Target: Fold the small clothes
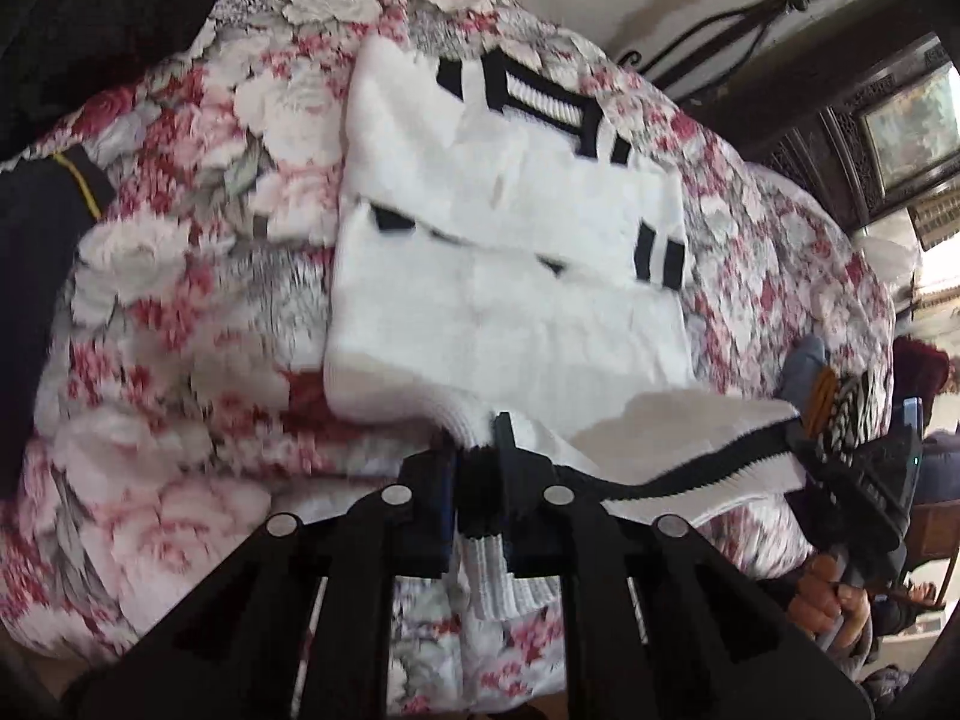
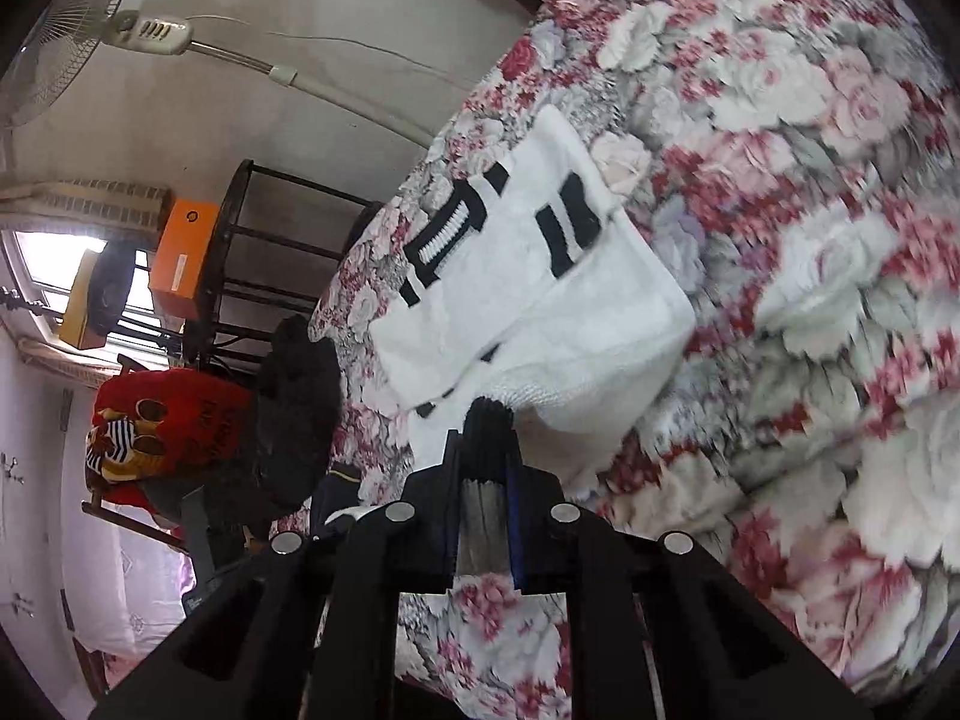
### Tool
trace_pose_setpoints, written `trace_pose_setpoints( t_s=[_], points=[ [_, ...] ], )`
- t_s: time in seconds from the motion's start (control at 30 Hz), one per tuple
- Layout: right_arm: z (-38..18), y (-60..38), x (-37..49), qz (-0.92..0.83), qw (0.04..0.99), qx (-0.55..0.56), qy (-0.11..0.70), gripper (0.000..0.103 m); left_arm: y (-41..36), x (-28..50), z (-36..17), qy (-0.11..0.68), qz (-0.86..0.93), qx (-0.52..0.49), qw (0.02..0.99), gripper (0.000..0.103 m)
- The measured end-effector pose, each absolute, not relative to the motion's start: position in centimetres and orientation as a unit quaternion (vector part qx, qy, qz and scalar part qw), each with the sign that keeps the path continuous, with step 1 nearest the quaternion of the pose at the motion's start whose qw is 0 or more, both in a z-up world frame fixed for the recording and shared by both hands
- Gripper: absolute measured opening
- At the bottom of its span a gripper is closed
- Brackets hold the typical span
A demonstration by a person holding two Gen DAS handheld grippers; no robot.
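A small white knit sweater (image 1: 510, 276) with black stripes at collar and cuffs lies on the floral bedspread (image 1: 180, 276), sleeves folded across its front. My left gripper (image 1: 480, 468) is shut on the ribbed black-and-white hem, which is lifted off the bed. In the left wrist view the hem stretches right to my right gripper (image 1: 804, 426), clamped on its other corner and held by a hand (image 1: 834, 606). The right wrist view has my right gripper (image 2: 487, 426) shut on the black hem edge, with the sweater (image 2: 540, 288) rising from the bedspread (image 2: 810, 240).
Dark clothes (image 1: 54, 120) lie at the bed's left side. A metal bed frame (image 1: 750, 30) and a dark carved cabinet (image 1: 870, 138) stand beyond. The right wrist view shows a standing fan (image 2: 66, 42), a black rack (image 2: 264, 252), an orange box (image 2: 183, 258) and a red cushion (image 2: 174, 426).
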State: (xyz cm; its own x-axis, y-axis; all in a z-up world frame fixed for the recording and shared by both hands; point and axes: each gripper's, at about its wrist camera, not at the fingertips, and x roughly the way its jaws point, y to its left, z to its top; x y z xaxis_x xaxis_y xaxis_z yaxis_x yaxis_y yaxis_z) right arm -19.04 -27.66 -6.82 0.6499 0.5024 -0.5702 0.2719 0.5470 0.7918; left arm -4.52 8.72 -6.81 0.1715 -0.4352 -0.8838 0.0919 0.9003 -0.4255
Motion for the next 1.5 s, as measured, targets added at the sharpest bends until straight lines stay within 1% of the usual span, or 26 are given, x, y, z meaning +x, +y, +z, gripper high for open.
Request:
trace_pose_setpoints(
  t_s=[0.3,0.67,0.97,1.2,1.4,1.5],
  points=[
    [-6.1,-28.4,-12.2,0.069,0.780,0.466,0.413,0.013,7.7,1.3,-6.3,0.608,-0.150,-0.160,0.763,0.010],
    [-7.0,-29.0,-5.2,0.048,0.783,0.458,0.417,0.013,6.9,7.7,-7.8,0.611,-0.123,-0.164,0.765,0.010],
    [-7.9,-30.0,1.5,0.034,0.783,0.477,0.398,0.013,6.9,13.7,-7.0,0.579,-0.107,-0.196,0.784,0.010],
    [-9.8,-30.7,6.3,0.031,0.777,0.491,0.393,0.013,7.3,17.6,-9.4,0.580,-0.100,-0.214,0.780,0.010],
    [-12.1,-30.9,9.0,0.022,0.772,0.492,0.401,0.013,7.4,19.5,-12.5,0.593,-0.092,-0.218,0.769,0.011],
    [-12.9,-31.0,9.9,0.021,0.773,0.488,0.404,0.014,7.2,20.1,-13.1,0.594,-0.089,-0.210,0.771,0.011]
  ],
)
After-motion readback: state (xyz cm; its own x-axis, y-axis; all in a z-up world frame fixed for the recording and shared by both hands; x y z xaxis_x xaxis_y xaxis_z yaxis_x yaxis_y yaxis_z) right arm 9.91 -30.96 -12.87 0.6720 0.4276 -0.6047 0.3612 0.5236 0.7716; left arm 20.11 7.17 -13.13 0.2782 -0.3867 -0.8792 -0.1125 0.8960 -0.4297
